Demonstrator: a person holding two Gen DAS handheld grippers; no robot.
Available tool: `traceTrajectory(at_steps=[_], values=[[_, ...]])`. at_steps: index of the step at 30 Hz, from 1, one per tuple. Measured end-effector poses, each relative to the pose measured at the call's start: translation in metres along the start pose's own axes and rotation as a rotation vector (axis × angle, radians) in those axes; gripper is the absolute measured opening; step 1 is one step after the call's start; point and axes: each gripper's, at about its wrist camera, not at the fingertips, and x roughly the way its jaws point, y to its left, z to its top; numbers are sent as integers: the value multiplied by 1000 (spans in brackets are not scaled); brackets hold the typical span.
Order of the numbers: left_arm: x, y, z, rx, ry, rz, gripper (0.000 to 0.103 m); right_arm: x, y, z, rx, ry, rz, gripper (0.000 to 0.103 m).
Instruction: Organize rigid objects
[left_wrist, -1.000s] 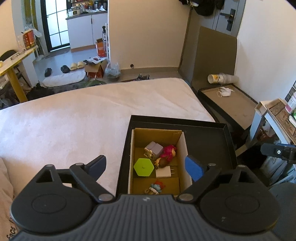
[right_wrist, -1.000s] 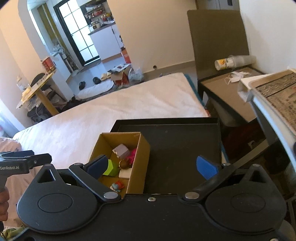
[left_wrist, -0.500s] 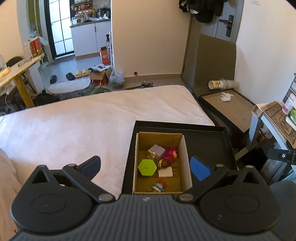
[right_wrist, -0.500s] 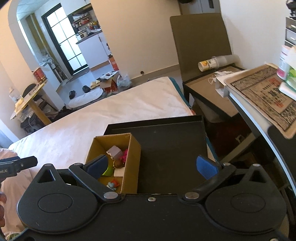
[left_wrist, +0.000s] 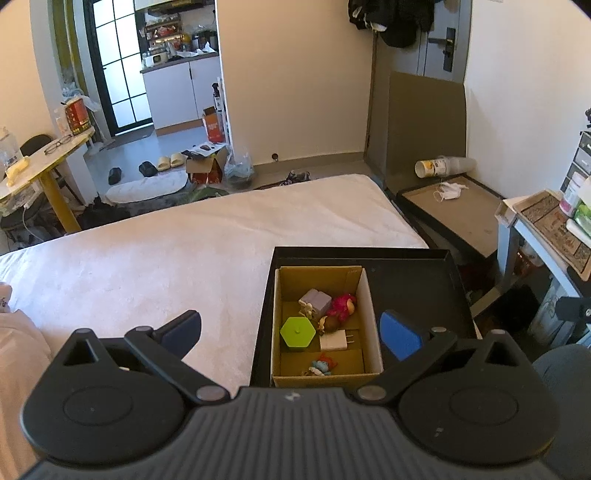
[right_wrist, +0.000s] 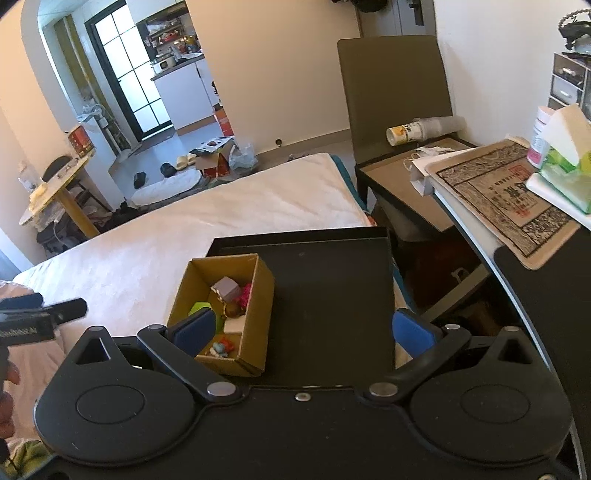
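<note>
A small cardboard box (left_wrist: 364, 306) (right_wrist: 258, 295) stands in the left part of a black tray (left_wrist: 424, 280) (right_wrist: 332, 280) on the bed. Inside lie a green hexagonal piece (left_wrist: 297, 332) (right_wrist: 197, 308), a white plug adapter (left_wrist: 334, 341), a lilac block (left_wrist: 316, 300) (right_wrist: 226, 288), a pink figure (left_wrist: 341, 304) and a small blue-and-red toy (left_wrist: 323, 366) (right_wrist: 221, 347). My left gripper (left_wrist: 291, 334) hangs open above and in front of the box, holding nothing. My right gripper (right_wrist: 303, 328) is open too, over the tray's near edge, with nothing between its fingers.
The white bed cover (left_wrist: 166, 258) spreads left of the tray. A low brown table (left_wrist: 454, 210) with a tipped cup stack (left_wrist: 439, 166) stands beyond the bed. A desk with a patterned mat (right_wrist: 509, 195) and tissue pack (right_wrist: 561, 173) lies to the right.
Both grippers have drawn back and up from the box, which now looks smaller and farther. The left jaws stand slightly wider. The box's contents have not moved.
</note>
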Motion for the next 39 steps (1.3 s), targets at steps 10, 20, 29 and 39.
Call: traceTrajectory(at_steps=[10, 20, 29, 39], values=[[-19, 6, -7, -94, 15, -19, 102, -12, 8, -10, 39, 15, -14, 103], [-24, 5, -13, -94, 29, -29, 102, -12, 26, -15, -2, 33, 2, 103], [-27, 6, -15, -106, 45, -29, 102, -10, 33, -19, -6, 59, 16, 103], [-30, 4, -13, -102, 37, -24, 102, -9, 34, -18, -7, 71, 26, 103]])
